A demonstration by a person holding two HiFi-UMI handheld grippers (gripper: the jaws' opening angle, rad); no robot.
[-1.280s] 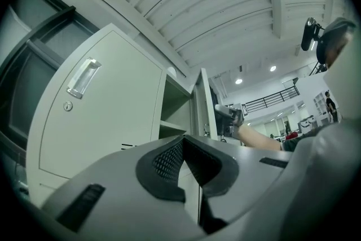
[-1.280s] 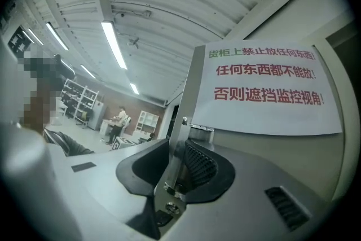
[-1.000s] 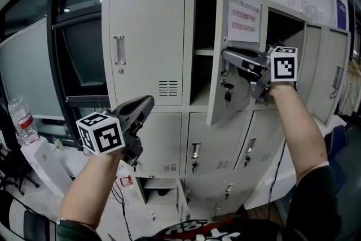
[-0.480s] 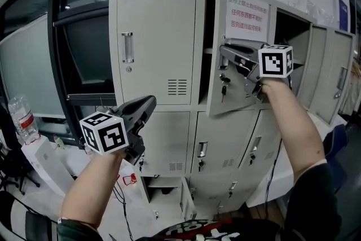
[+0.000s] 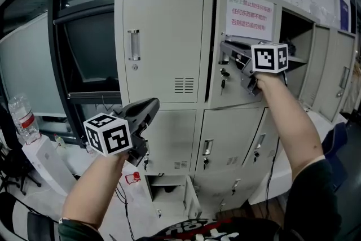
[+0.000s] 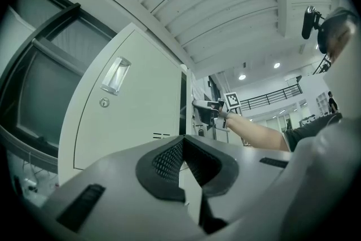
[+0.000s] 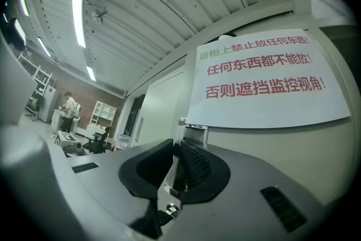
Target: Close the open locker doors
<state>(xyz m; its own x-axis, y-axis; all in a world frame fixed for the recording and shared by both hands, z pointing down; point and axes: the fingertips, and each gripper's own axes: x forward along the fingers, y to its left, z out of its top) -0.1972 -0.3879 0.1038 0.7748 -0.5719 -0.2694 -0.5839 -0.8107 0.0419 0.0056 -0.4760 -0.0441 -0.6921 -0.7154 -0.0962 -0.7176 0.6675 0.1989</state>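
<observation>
The grey locker bank (image 5: pixel 163 42) fills the head view. Its upper middle door (image 5: pixel 242 73), bearing a paper sign (image 5: pixel 249 15), stands almost flush with the frame, with a thin dark gap at its left edge. My right gripper (image 5: pixel 226 51) reaches the door's metal handle (image 5: pixel 224 59). In the right gripper view the handle (image 7: pixel 194 131) sits between the jaws (image 7: pixel 176 147), which have just been closing onto it. My left gripper (image 5: pixel 152 105) hangs shut and empty before the lower lockers, its jaws (image 6: pixel 181 141) aimed up at the closed upper left door (image 6: pixel 130 115).
To the right a compartment (image 5: pixel 293 36) gapes dark, with angled doors (image 5: pixel 330 73) beyond it. A small bottom door (image 5: pixel 189 197) hangs open near the floor. A water bottle (image 5: pixel 22 118) and a white box (image 5: pixel 42 158) stand at the left.
The upper middle door has swung from wide open to almost closed, carried leftward by my right gripper on its handle. My left gripper has shifted only slightly.
</observation>
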